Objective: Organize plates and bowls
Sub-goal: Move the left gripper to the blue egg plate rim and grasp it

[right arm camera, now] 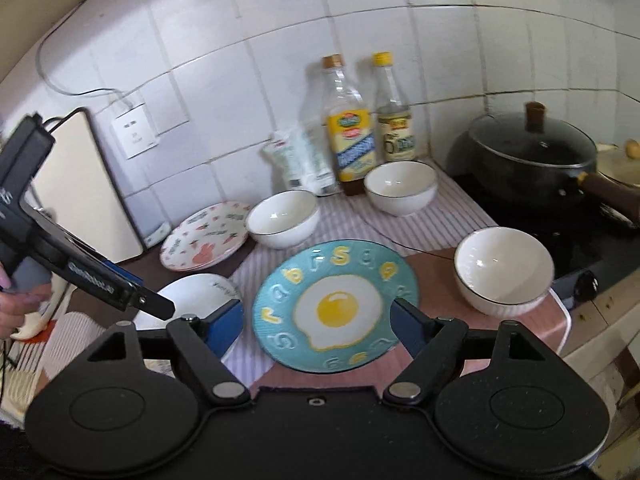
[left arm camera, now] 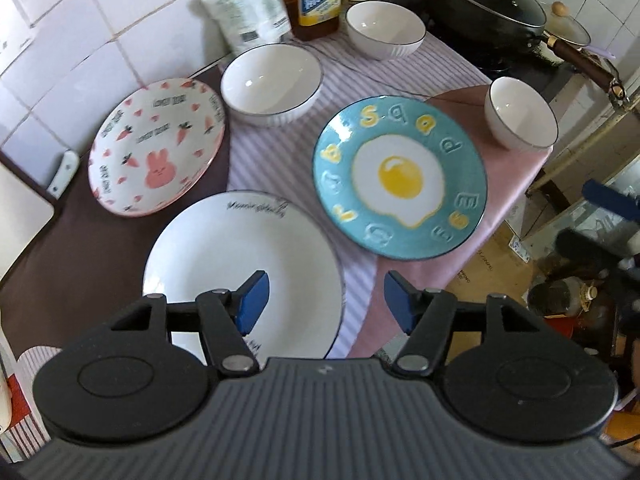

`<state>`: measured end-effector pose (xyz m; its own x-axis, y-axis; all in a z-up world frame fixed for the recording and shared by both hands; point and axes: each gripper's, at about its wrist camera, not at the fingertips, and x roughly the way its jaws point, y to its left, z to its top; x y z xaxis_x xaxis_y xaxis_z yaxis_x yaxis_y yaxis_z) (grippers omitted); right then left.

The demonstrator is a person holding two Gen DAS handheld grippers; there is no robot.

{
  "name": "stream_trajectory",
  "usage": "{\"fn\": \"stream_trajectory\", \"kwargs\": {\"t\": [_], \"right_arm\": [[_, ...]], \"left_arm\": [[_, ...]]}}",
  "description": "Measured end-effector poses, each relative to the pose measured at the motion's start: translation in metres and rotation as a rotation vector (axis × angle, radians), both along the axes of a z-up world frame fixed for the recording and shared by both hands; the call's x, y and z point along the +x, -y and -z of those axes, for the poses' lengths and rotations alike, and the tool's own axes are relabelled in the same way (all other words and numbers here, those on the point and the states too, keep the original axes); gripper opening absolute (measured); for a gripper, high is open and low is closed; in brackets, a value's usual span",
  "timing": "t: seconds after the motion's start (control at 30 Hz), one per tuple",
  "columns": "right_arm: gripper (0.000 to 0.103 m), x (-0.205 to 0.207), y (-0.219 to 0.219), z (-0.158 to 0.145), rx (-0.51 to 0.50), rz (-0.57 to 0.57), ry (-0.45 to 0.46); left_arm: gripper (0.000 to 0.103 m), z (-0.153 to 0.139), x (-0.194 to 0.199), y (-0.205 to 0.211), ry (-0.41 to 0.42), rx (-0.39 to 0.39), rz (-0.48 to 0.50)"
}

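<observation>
A white plate (left arm camera: 240, 256) lies nearest, under my open, empty left gripper (left arm camera: 326, 300). A blue fried-egg plate (left arm camera: 400, 176) lies to its right; a pink rabbit plate (left arm camera: 156, 148) lies at the left. Three white bowls stand behind: a large one (left arm camera: 272, 80), one by the bottles (left arm camera: 384, 28), one at the right edge (left arm camera: 520, 118). In the right wrist view my open, empty right gripper (right arm camera: 318, 326) hovers over the egg plate (right arm camera: 336, 304), with the right bowl (right arm camera: 502, 270), the white plate (right arm camera: 192, 300) and the rabbit plate (right arm camera: 204, 236) around it.
Two bottles (right arm camera: 352, 128) and a white bag (right arm camera: 300, 164) stand against the tiled wall. A lidded black pan (right arm camera: 532, 156) sits on the stove at the right. A cutting board (right arm camera: 80, 188) leans at the left. The counter edge drops off at the right (left arm camera: 532, 176).
</observation>
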<state>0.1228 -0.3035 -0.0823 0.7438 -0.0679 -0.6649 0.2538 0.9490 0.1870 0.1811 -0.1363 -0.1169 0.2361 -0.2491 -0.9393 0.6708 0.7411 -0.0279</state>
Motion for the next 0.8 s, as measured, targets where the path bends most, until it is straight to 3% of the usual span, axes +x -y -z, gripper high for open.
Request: {"fn": "stream_trajectory", "kwargs": {"t": [0.23,0.43,0.57,0.8], "right_arm": [[0.084,0.006,0.017,0.021,-0.009,0.071,0.021],[0.084,0.016,0.033,0.054,0.018,0.129,0.051],[0.084,0.026,0.043,0.072,0.061,0.151,0.004],[0.084,0.035,0.047,0.094,0.105,0.166,-0.024]], "left_arm": [[0.072,0.009,0.012,0.041,0.017,0.002,0.053],[0.077,0.040,0.037,0.065,0.030,0.008,0.041],[0.078,0.061,0.053,0.074,0.056,0.035,0.022],[0.082,0.089,0.075,0.086,0.078,0.051,0.069]]}}
